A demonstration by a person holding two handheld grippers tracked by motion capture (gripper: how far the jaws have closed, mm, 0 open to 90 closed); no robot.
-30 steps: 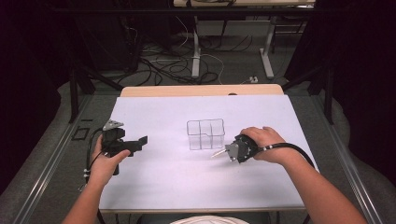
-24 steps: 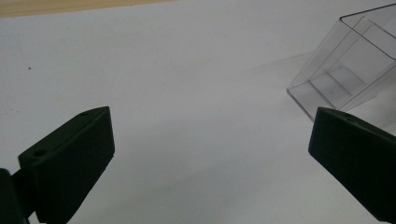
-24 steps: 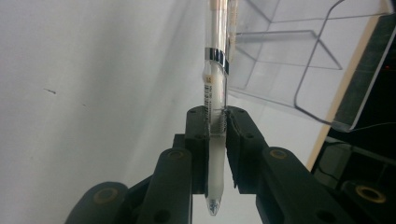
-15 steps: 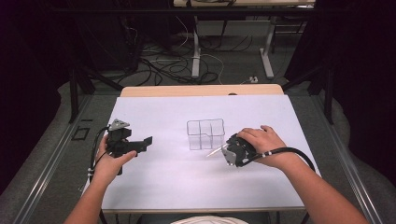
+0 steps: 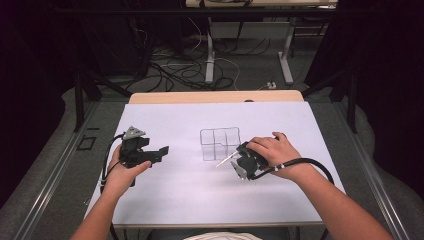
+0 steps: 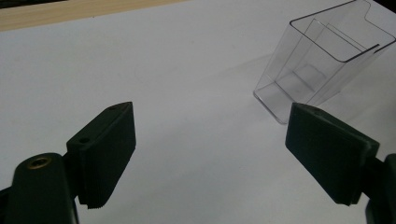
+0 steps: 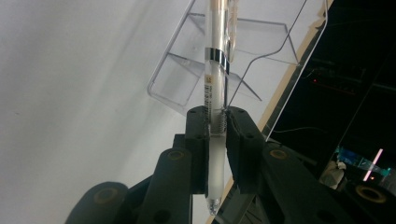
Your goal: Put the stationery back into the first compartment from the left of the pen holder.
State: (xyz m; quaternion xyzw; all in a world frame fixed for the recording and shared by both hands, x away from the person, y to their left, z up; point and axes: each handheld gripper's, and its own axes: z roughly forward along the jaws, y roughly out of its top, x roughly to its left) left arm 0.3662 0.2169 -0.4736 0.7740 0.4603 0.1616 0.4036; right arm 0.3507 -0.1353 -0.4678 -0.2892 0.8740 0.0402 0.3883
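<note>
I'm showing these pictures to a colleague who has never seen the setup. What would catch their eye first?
Probably the clear plastic holder standing at the middle of the white table, with the right tool shut on a clear pen just in front of it. To the left, the left tool hangs with its jaws apart and nothing between them, having just closed a little.

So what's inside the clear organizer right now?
The clear organizer looks empty: bare dividers, table visible through its walls. The pen is outside, clamped in the right gripper.
</note>
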